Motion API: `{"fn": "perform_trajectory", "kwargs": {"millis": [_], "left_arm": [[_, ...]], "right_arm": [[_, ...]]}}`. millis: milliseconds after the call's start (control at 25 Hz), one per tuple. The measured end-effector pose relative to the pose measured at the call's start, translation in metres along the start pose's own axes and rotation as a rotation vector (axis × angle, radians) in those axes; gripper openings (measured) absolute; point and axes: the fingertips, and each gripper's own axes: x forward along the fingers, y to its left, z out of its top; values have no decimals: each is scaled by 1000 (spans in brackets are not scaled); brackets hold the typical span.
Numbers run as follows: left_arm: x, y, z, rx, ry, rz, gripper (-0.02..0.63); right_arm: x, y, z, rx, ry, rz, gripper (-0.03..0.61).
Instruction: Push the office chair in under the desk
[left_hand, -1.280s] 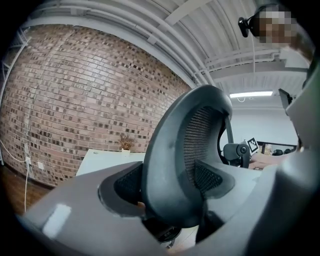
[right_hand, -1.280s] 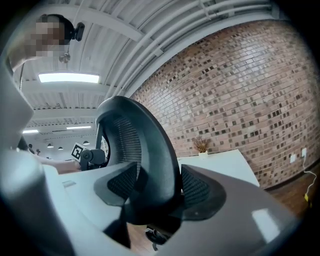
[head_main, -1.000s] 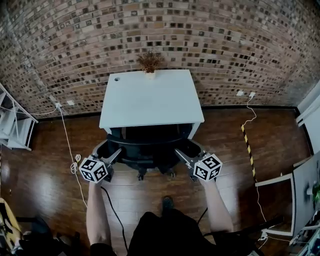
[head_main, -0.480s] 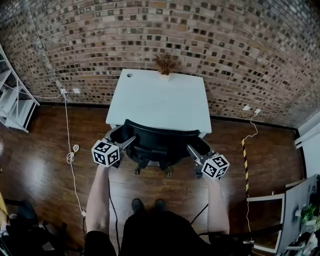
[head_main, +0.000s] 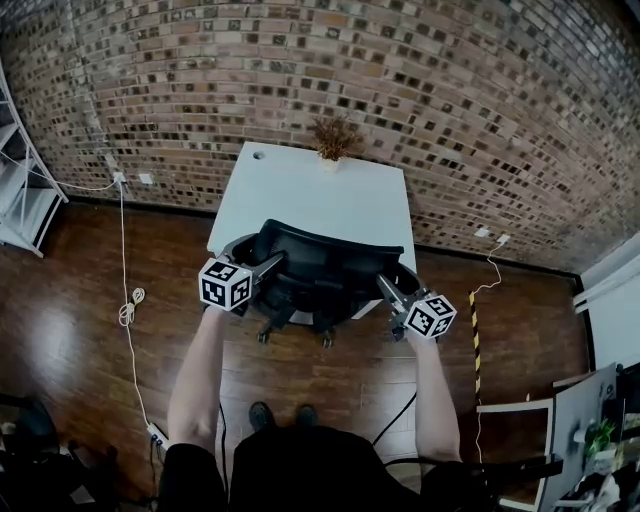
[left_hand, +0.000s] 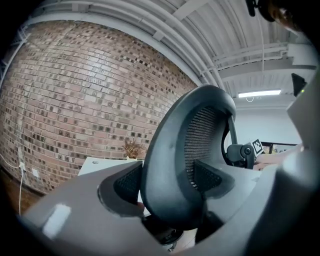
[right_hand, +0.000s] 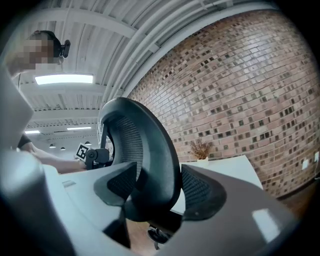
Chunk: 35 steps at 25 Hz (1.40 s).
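Looks along the right gripper (right_hand: 159, 172), closed on the curved black rim of the office chair (right_hand: 162, 155) backrest, textured pads (right_hand: 197, 192) pressing from either side. Shows the white desk (right_hand: 225, 167) just beyond, a small potted plant (right_hand: 201, 149) at its far edge against the brick wall (right_hand: 240, 85). Catches the left gripper (right_hand: 95, 156) at the backrest's opposite edge, under ceiling lights (right_hand: 64, 79). Glimpses a caster (right_hand: 156, 235) below.

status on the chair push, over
Left hand-held gripper and right hand-held gripper clamped on office chair backrest. Chair at desk front edge. Floor cable well left.
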Motion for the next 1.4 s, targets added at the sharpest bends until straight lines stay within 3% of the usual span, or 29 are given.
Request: {"fn": "perform_trajectory", "kwargs": {"millis": [480, 640, 1240, 1400], "left_arm": [[42, 33, -5, -8, -1, 13, 413], [46, 27, -5, 0, -9, 32, 414], [61, 33, -17, 5, -14, 98, 416], [55, 33, -16, -10, 25, 81, 419]], "right_arm": [[34, -46, -7, -6, -18, -24, 276], [32, -55, -5, -9, -39, -9, 278], [39, -66, -4, -6, -14, 36, 278], [36, -59, -7, 35, -33, 49, 279]]}}
